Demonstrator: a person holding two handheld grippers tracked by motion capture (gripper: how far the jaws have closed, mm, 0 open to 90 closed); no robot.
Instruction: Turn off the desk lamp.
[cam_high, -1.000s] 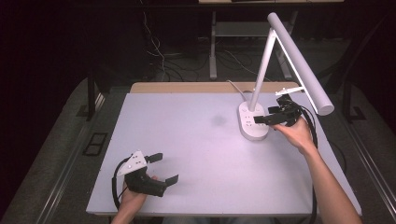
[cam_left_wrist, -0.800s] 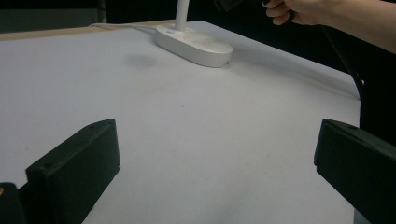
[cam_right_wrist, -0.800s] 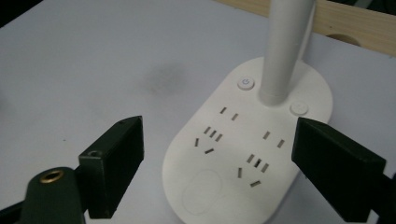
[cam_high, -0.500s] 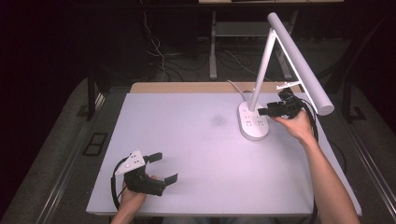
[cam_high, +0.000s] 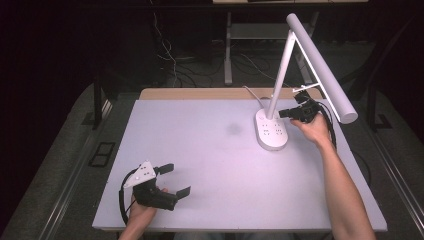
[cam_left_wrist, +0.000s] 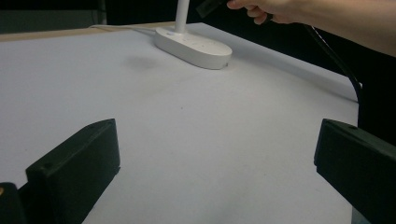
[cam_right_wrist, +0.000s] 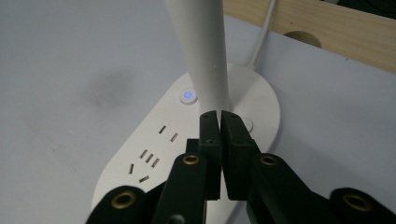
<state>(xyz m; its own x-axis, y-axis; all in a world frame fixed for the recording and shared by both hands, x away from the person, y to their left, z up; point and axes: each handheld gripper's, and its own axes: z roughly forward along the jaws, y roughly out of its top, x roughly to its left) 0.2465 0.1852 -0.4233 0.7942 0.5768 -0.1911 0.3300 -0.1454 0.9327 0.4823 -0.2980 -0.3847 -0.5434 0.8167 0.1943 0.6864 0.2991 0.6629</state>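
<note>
High view: white desk lamp (cam_high: 272, 131) stood at far right of table (cam_high: 215, 165), base flat, head angled out right. Right gripper (cam_high: 286, 113) held just right of lamp stem, over base; jaws pressed together, nothing clamped, tips right by stem above lit blue button (cam_right_wrist: 187, 95). Left gripper (cam_high: 176, 180) parked near left corner, jaws wide apart, well away from lamp.
</note>
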